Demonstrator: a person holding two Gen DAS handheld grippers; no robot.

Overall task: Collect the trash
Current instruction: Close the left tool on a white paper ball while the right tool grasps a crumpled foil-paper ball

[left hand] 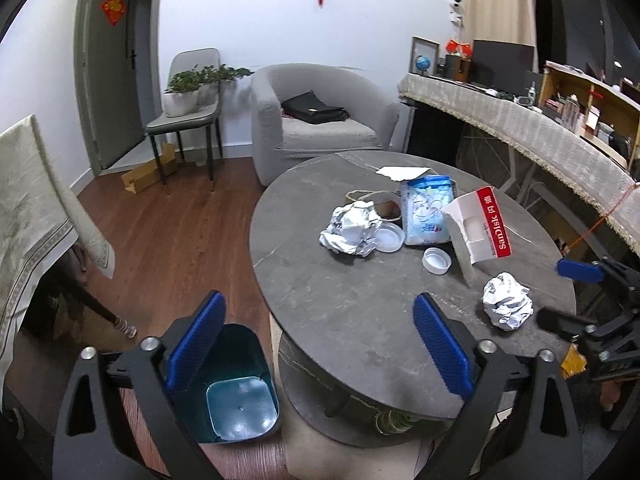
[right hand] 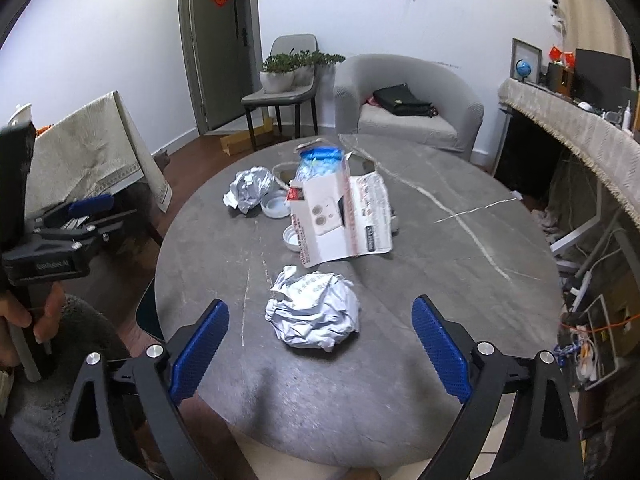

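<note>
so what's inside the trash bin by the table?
The trash bin, seen from above in the left wrist view, shows only a bare, shiny bottom; no trash is visible. The left gripper's finger covers its near-left corner, so that part can't be checked.

Left gripper (left hand: 320,344) and right gripper (right hand: 320,346): black angular frames, triangular cut-outs, silver round screw heads at pivots. Fingers (left hand: 442,346) carry blue dimpled pads. Faint pale lettering on left gripper's black body, illegible.
</note>
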